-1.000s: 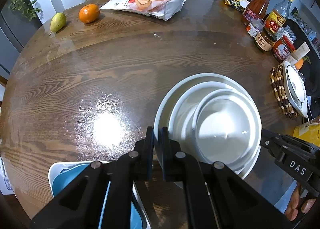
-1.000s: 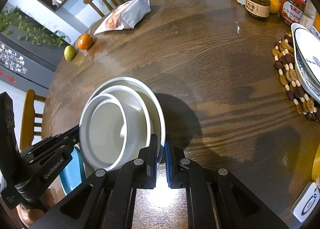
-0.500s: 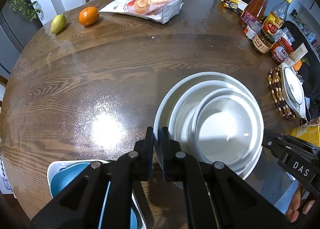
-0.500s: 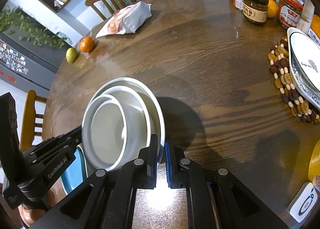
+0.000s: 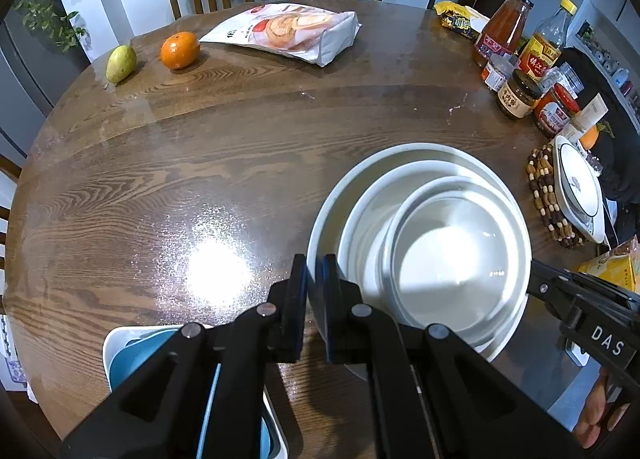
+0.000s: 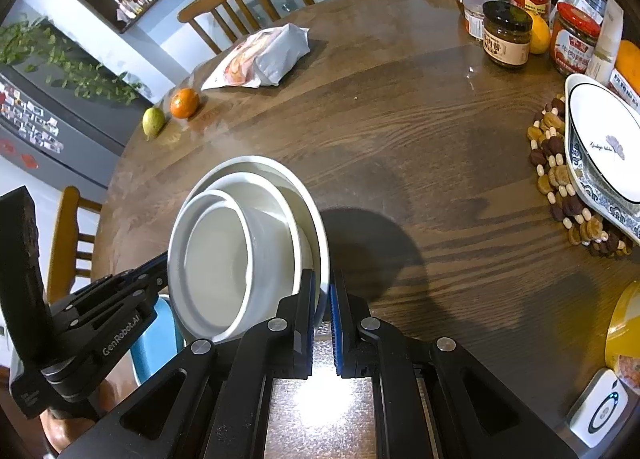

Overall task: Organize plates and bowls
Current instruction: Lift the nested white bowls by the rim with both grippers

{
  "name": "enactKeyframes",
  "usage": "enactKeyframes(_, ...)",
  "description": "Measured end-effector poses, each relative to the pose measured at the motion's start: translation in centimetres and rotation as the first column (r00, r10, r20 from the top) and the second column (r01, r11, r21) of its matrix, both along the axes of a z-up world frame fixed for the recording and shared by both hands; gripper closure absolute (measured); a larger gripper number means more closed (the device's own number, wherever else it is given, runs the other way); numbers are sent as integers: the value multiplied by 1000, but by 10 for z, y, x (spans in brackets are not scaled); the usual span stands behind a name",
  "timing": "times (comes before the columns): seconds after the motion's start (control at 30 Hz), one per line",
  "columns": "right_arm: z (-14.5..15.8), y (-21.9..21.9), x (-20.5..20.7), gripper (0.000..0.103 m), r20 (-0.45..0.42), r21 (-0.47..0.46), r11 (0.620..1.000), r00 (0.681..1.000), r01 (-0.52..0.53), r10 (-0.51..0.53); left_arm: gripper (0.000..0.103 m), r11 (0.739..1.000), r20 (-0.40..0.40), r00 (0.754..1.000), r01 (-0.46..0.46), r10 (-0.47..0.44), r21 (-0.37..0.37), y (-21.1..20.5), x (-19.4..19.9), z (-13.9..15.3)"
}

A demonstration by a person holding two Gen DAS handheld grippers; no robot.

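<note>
Three nested white bowls point(image 5: 448, 259) form a stack near the table's front edge. My left gripper point(image 5: 315, 271) is shut on the left rim of the largest bowl point(image 5: 360, 171). My right gripper point(image 6: 323, 291) is shut on the opposite rim of that same bowl point(image 6: 256, 163), and also shows at the right in the left wrist view as the right gripper point(image 5: 538, 283). The left gripper point(image 6: 160, 271) shows at the stack's left side in the right wrist view. The stack point(image 6: 224, 259) seems held just off the wood, tilted, with a shadow to its right.
A white rack point(image 5: 110, 343) holding a blue plate point(image 5: 132, 355) sits at the front left. A patterned plate point(image 6: 600, 147) rests on a beaded trivet point(image 6: 548, 171) at the right. Jars and bottles point(image 5: 520, 91) crowd the far right. A snack bag point(image 5: 288, 31), orange point(image 5: 180, 51) and pear point(image 5: 120, 63) lie at the back.
Both grippers keep their hold on the bowl stack. The views have only drifted slightly, showing a bit more of the chairs beyond the table.
</note>
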State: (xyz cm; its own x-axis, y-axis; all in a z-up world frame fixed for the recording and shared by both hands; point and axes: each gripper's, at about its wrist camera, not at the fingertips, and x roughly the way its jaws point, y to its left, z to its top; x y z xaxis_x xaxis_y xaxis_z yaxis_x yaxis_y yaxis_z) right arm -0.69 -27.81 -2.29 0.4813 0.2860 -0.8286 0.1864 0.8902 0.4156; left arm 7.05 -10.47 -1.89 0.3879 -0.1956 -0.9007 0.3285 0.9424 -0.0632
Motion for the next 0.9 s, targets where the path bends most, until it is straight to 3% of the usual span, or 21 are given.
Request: enactKeyframes(0.9,18,20,-10,93,38,-5,1000,999,-24,24,100,1000,54,998,-27,27,-6,21,-13,18)
